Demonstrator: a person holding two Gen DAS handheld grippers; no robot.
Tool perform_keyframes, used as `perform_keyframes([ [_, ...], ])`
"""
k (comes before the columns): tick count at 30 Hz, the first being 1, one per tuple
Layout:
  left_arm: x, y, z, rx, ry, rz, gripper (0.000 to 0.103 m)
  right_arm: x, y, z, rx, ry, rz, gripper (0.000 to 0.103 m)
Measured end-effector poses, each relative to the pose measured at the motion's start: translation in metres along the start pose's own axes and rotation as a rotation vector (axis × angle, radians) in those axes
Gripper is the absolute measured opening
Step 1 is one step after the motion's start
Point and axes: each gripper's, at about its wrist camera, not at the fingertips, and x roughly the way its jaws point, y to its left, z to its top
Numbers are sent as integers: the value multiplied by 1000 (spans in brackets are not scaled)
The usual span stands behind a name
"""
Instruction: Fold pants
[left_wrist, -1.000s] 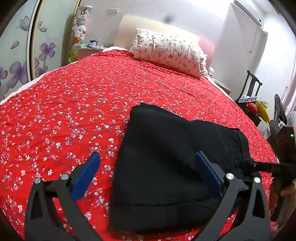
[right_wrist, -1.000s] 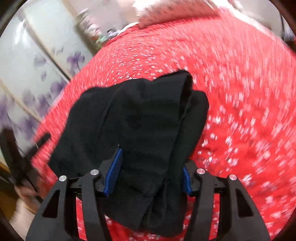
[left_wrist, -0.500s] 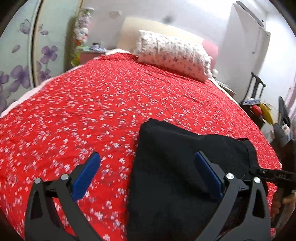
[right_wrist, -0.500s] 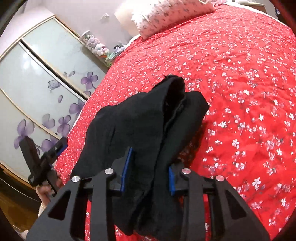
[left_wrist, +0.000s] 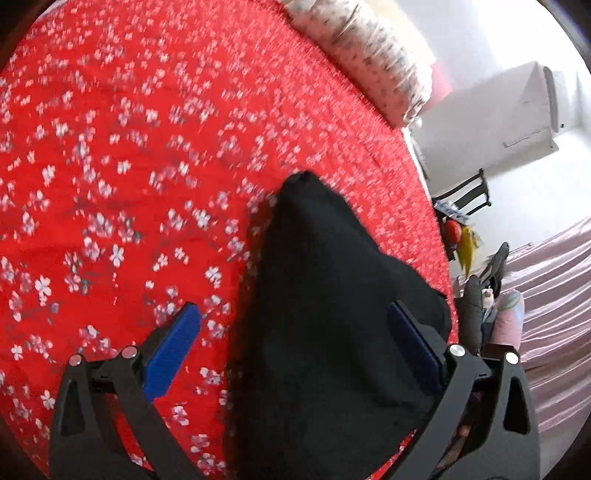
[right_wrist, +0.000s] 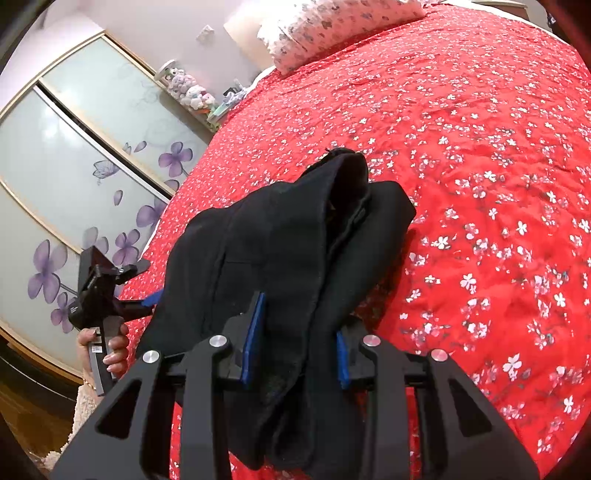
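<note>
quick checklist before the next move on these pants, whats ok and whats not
1. Right gripper clamped on the black pants: ok.
2. Left gripper open, straddling one edge of the pants: ok, nothing gripped.
3. Pants already folded into a thick bundle: ok.
4. Bundle neat: not ok, layers bulge unevenly at the far end.
5. Bare red bedspread beyond the pants: ok.
6. Bundle fully resting on the bed: cannot tell.

We see the left wrist view smeared by motion blur, the bedspread (left_wrist: 147, 166) flowers streaked, and blown-out white glare on the wall (left_wrist: 498, 74) at two o'clock. The right wrist view is sharp and evenly lit, with the pants (right_wrist: 280, 251) nearly featureless black. Both bend strongly toward dark circular edges.
</note>
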Motion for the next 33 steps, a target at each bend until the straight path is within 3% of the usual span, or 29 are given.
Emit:
perform_keyframes([
  [2,3,0,-2,-9,9,-49,99,-1,-1,0,2,1,2,34],
  [5,3,-8,-5,9,6,-132,89,0,-2,0,7,2,4,34],
  [11,14,-21,-11,69,9,-47,82,0,-4,0,6,2,5,34],
  [13,18,-19,-11,66,11,-26,74,0,-4,0,6,2,4,34],
  [19,18,-11,-9,14,2,-31,57,-1,-4,-2,2,-2,5,34],
  [33,12,-56,-24,178,-89,175,29,-4,5,-2,-39,-26,-20,34],
])
